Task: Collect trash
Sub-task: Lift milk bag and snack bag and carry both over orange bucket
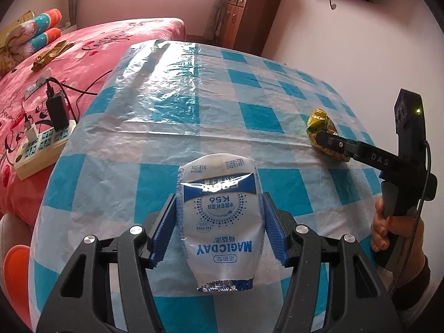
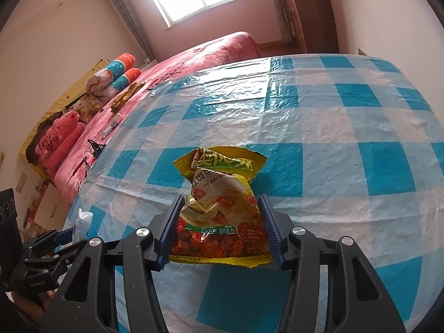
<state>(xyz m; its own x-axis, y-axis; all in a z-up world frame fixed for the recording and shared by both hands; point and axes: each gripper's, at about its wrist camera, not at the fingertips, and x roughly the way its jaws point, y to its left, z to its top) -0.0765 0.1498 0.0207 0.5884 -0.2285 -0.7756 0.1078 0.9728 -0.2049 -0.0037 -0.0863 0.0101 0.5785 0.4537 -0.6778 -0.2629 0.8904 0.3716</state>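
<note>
While the left gripper (image 1: 219, 222) pinches a glossy white pouch (image 1: 220, 230), the right gripper (image 2: 220, 227) pinches a crinkled yellow wrapper (image 2: 222, 211).

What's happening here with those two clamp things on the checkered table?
A person is picking up trash with a handheld gripper in each hand. The left gripper has its blue fingers on either side of a white and blue Magicday pouch. The right gripper is closed around a crumpled yellow snack bag. Both wrappers are at the blue checkered tablecloth; whether either is lifted is unclear.
</note>
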